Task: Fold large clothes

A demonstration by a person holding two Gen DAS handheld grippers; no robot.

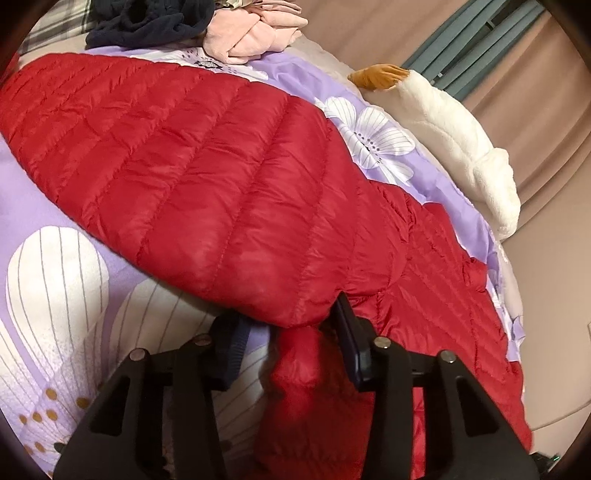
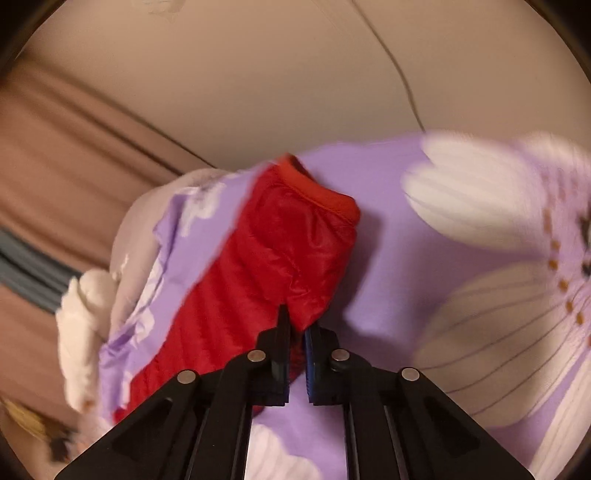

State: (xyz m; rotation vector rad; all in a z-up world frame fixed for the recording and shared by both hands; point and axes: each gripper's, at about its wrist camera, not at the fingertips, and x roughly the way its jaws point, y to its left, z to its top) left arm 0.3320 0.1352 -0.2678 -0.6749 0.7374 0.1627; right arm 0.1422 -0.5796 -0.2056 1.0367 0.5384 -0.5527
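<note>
A red quilted puffer jacket (image 1: 207, 177) lies spread on a purple floral bedspread (image 1: 51, 280). My left gripper (image 1: 291, 332) is wide open at the jacket's near edge, and a bunched red fold sits between its fingers without being clamped. In the right wrist view, my right gripper (image 2: 297, 332) is shut on the edge of the jacket's red sleeve (image 2: 295, 236), whose cuff (image 2: 325, 192) points away from me. The view is motion-blurred.
A white plush goose (image 1: 454, 147) lies along the bed's right edge and shows in the right wrist view (image 2: 85, 317). A dark navy garment (image 1: 147, 22) and pink clothes (image 1: 255, 37) are piled at the far end. Beige curtains (image 1: 517, 74) hang beyond.
</note>
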